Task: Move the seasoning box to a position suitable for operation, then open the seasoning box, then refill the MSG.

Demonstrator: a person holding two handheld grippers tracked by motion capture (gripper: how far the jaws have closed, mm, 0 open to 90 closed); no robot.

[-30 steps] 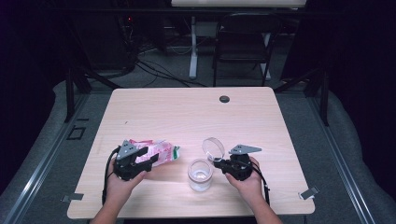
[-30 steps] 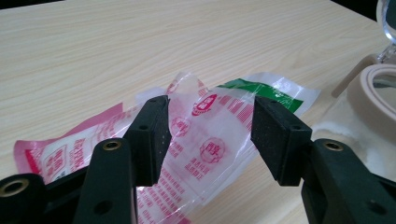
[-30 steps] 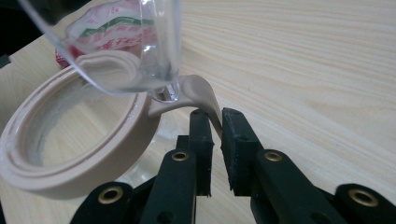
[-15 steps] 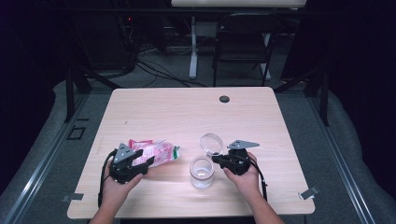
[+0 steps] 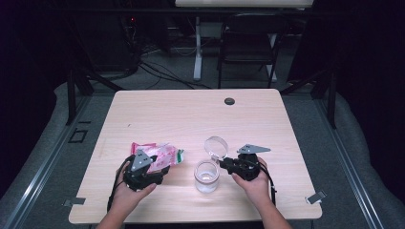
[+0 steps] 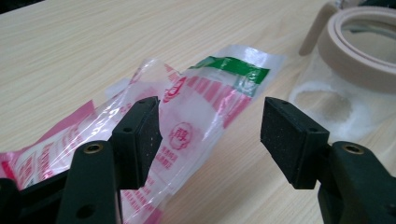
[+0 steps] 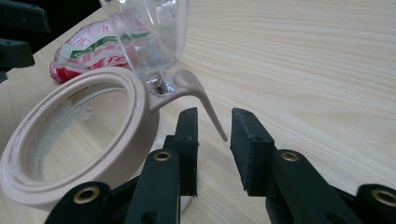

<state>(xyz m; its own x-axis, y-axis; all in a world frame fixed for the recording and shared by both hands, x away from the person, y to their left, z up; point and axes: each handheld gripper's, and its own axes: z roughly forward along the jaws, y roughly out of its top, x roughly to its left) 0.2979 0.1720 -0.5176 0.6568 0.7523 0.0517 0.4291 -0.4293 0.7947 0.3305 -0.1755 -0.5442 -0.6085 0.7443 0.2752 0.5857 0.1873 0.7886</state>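
The glass jar (image 5: pixel 207 175) stands between the two grippers, its hinged lid (image 5: pixel 217 146) already flipped up and a little white powder at the bottom (so opening looks done, filling not). The plastic bag (image 6: pixel 196 116) lies flat just ahead of the left gripper (image 6: pixel 210 135), whose jaws gape around it, ungrasped. The right gripper (image 7: pixel 214 140), low and level, stands parted about the lid's lever (image 7: pixel 205 105).

Recording lab or studio. Dark room, black surround. Pale wood table (image 5: pixel 191 119) on grey carpet; metal floor rails at 9 and 3 o'clock. At 12 o'clock: folding chair (image 5: pixel 246 45), cable bundles (image 5: pixel 157 67), white desk leg (image 5: pixel 197 47).
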